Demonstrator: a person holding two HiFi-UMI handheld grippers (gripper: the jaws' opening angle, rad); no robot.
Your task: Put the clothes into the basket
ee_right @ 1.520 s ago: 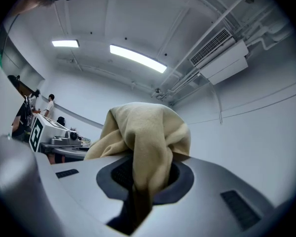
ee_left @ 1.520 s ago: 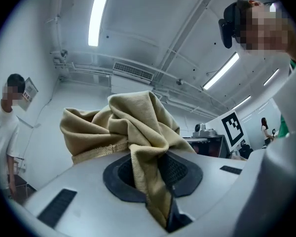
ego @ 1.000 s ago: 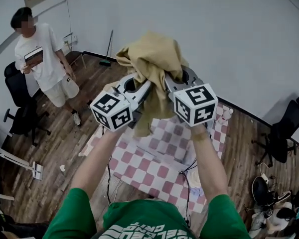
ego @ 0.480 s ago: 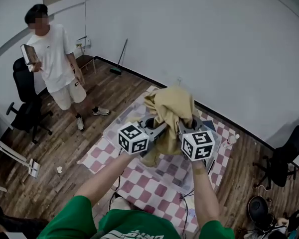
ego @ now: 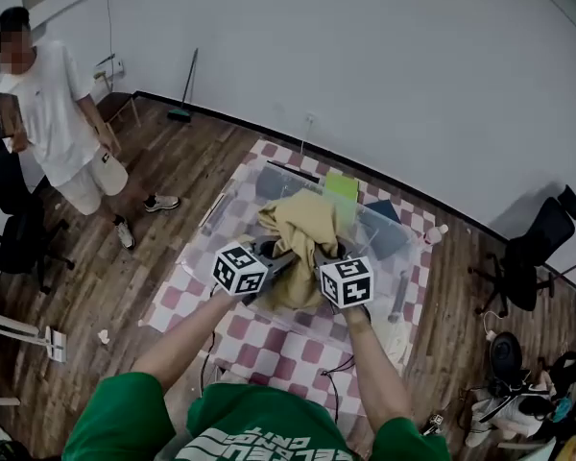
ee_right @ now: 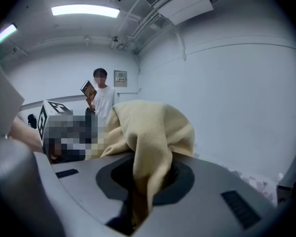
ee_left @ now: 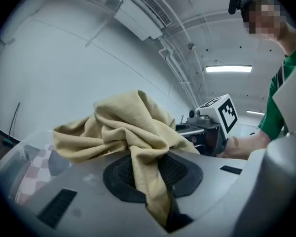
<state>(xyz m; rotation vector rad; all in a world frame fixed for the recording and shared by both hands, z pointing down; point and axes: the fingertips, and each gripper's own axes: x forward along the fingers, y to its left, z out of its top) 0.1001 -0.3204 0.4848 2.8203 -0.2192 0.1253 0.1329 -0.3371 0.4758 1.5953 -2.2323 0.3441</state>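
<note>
A crumpled tan cloth (ego: 302,229) hangs between my two grippers, over the near side of a clear plastic basket (ego: 396,241) that stands on a checkered mat (ego: 269,339). My left gripper (ego: 279,257) is shut on the cloth's left part, and my right gripper (ego: 324,256) is shut on its right part. In the left gripper view the cloth (ee_left: 126,127) bunches above the jaws and a strip of it runs down between them. The right gripper view shows the cloth (ee_right: 155,125) draped over its jaws and pinched in the slot.
A person in a white shirt (ego: 53,113) stands at the left holding a book. Black office chairs (ego: 14,224) (ego: 533,253) stand at both sides. A broom (ego: 182,94) leans on the far wall. A green item (ego: 342,185) lies inside the basket. Cables trail over the mat's near edge.
Both grippers have come down together with the tan cloth, from well above the floor to just over the basket. Their grip on the cloth looks the same.
</note>
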